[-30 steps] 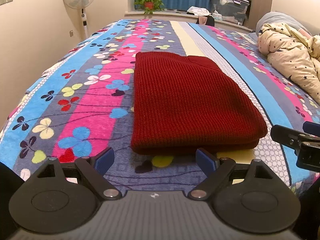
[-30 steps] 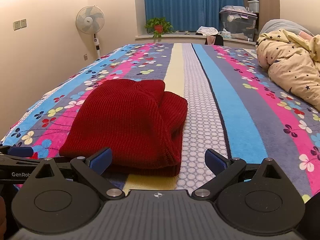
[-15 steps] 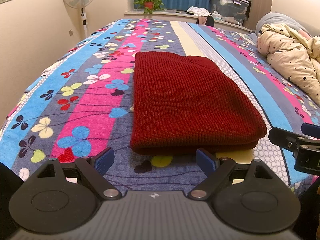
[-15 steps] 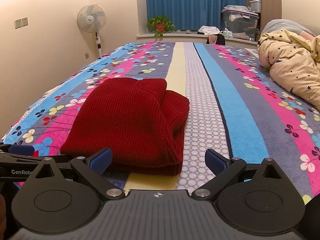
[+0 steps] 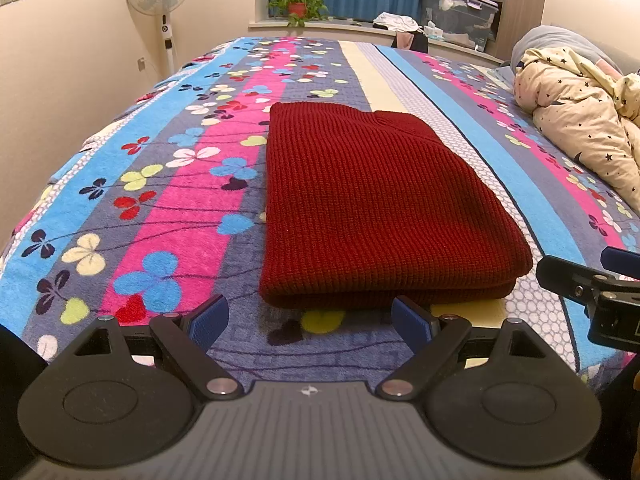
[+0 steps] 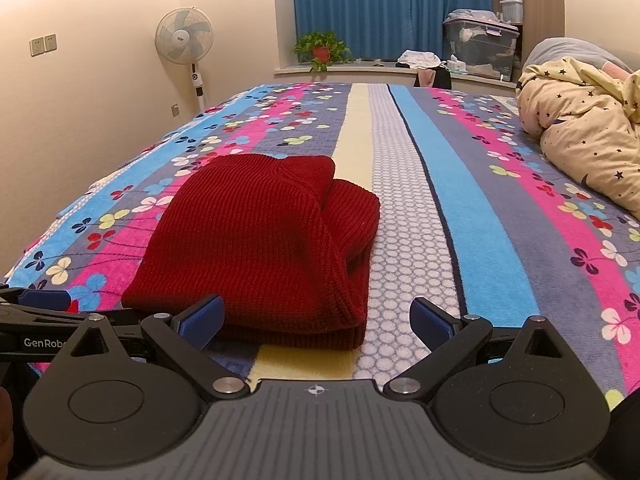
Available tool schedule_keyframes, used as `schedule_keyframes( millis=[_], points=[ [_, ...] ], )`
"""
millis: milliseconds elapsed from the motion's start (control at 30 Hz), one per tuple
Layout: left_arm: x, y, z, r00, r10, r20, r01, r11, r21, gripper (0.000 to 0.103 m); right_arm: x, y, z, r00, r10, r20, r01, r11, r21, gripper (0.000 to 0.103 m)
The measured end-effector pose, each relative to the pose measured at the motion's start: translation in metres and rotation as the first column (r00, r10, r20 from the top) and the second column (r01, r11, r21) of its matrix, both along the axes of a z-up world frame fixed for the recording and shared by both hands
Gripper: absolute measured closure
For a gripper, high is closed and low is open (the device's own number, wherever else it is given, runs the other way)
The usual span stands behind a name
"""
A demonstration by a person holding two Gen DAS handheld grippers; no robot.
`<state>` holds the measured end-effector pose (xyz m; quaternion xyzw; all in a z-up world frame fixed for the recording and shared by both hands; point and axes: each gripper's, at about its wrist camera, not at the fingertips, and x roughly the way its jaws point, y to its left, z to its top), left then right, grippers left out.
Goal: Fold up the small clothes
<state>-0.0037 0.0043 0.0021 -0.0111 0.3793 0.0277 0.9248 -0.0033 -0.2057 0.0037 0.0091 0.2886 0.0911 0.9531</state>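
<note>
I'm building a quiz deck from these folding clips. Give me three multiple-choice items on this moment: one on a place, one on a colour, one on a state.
1. Where does the knit garment lie?
A. on the striped floral bedspread
B. on the window ledge
C. on the star-print quilt

2. What colour is the garment?
A. navy
B. dark red
C. cream

3. How do the left gripper and right gripper stand?
A. both shut on the garment
B. one open, one shut
C. both open, holding nothing

Answers: 1 A, it rests flat on the bedspread in both views. 2 B, the knit is dark red throughout. 3 C, each pair of blue pads is spread wide with only bedspread and garment edge between.
</note>
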Motion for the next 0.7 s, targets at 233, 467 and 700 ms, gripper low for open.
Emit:
schedule_keyframes(
  millis=[233,467,700],
  points=[
    [0.0001,0.0001,0.0,1.0,0.001,-0.001,-0.001,1.0,-0.001,0.011,-0.0003,0.0001,-0.0001,1.0,0.001,-0.001,-0.001,1.0,0.001,0.004],
    [0.0001,0.0004,0.0,1.0,0.0,-0.001,0.0,1.0,-0.001,0.011,-0.0001,0.0004,-0.0002,1.0,0.003,-0.003,-0.003,1.0,0.001,0.004],
    [0.0002,0.0006,0.0002,1.0,0.0,-0.001,0.0,1.0,-0.002,0.011,-0.0008,0.0007,-0.0009,1.0,0.005,-0.004,-0.005,1.0,0.003,0.004]
  ],
)
